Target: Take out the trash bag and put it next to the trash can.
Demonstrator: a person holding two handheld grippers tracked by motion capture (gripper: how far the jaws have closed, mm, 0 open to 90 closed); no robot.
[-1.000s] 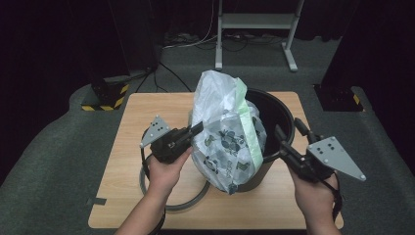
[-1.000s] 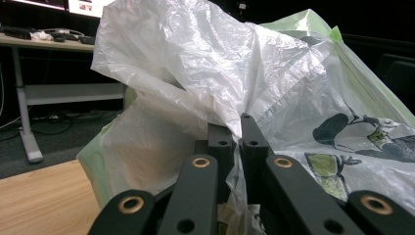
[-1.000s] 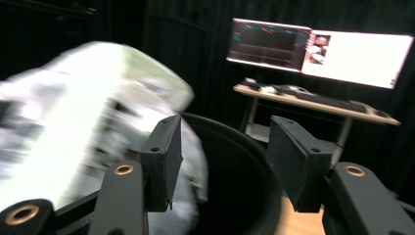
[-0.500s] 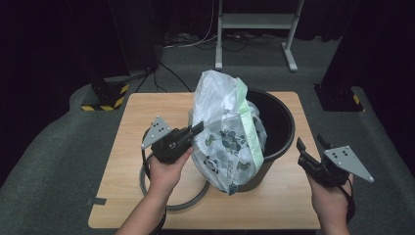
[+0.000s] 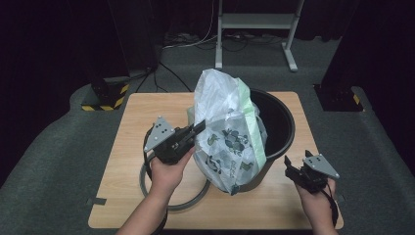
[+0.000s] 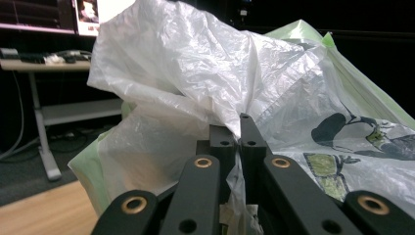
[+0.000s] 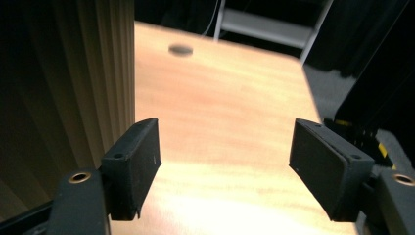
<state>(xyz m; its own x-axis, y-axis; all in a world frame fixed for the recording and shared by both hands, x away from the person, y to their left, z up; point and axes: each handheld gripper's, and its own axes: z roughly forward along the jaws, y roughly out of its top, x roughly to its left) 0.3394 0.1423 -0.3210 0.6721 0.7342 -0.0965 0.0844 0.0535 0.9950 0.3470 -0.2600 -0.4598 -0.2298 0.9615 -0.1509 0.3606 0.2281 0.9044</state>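
Left gripper (image 5: 199, 128) pinching the white plastic bag (image 5: 227, 132) draped over the black bin's (image 5: 279, 125) near-left rim, right gripper (image 5: 298, 164) jaws just opening wide, empty, near right of bin, wooden table (image 5: 147, 112)

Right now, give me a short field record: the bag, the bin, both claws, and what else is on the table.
bag: white plastic bag with printed pattern and green edge, draped over the bin's near rim, part inside
bin: black bin, upright on wooden table
left claw: left claw shut on bag film
right claw: right claw open, nothing between the jaws, low beside the bin; jaws have just been opening
other: grey ring flat on the table near the left hand
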